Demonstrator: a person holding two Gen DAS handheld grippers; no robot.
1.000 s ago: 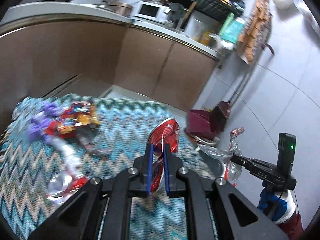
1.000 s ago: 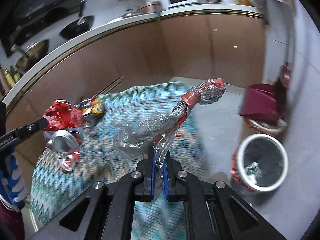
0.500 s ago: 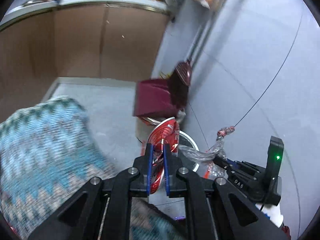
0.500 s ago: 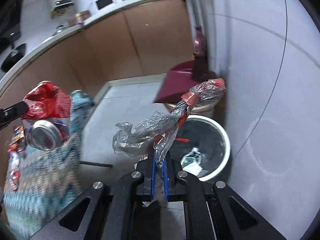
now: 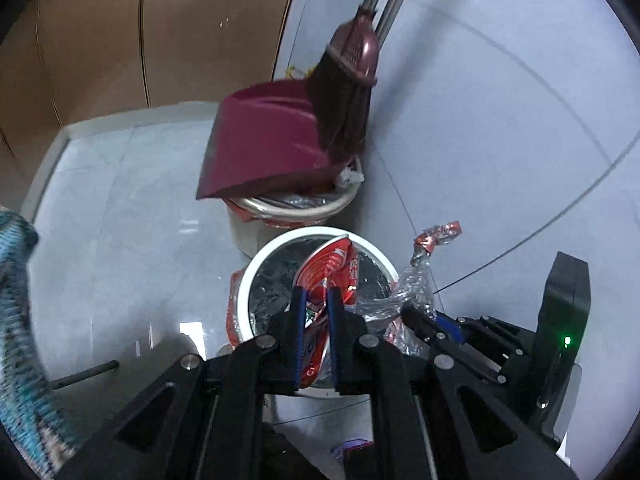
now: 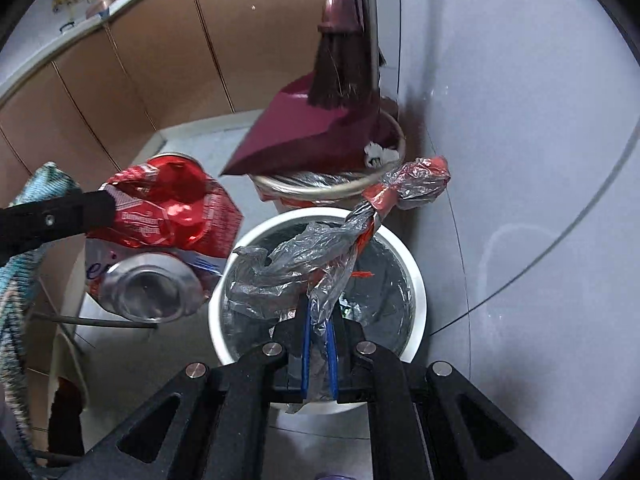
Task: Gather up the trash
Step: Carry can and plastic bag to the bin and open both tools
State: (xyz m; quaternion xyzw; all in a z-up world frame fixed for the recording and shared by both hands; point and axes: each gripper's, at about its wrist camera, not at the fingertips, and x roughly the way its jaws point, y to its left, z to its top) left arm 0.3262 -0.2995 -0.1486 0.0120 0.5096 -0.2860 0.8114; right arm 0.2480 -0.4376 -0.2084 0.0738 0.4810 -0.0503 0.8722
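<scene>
My left gripper [image 5: 316,300] is shut on a crushed red can [image 5: 332,268] and holds it above the white-rimmed trash bin [image 5: 256,264]. The can also shows in the right wrist view [image 6: 160,216], left of the bin. My right gripper [image 6: 319,330] is shut on a crumpled clear plastic wrapper with red bits [image 6: 320,248] and holds it over the same bin [image 6: 416,280], which has a dark liner and some scraps inside. In the left wrist view the wrapper [image 5: 416,280] and the right gripper [image 5: 424,324] sit at the bin's right rim.
A maroon dustpan [image 5: 264,144] and broom [image 5: 348,88] rest on a second bin [image 5: 280,216] behind, against the grey wall. Brown cabinets [image 6: 160,68] run along the back. The zigzag-patterned cloth's edge [image 5: 16,320] is at far left.
Both grippers swung from over the patterned cloth to the right and down, carrying the can and the wrapper. They now hang over the white bin, which is much closer.
</scene>
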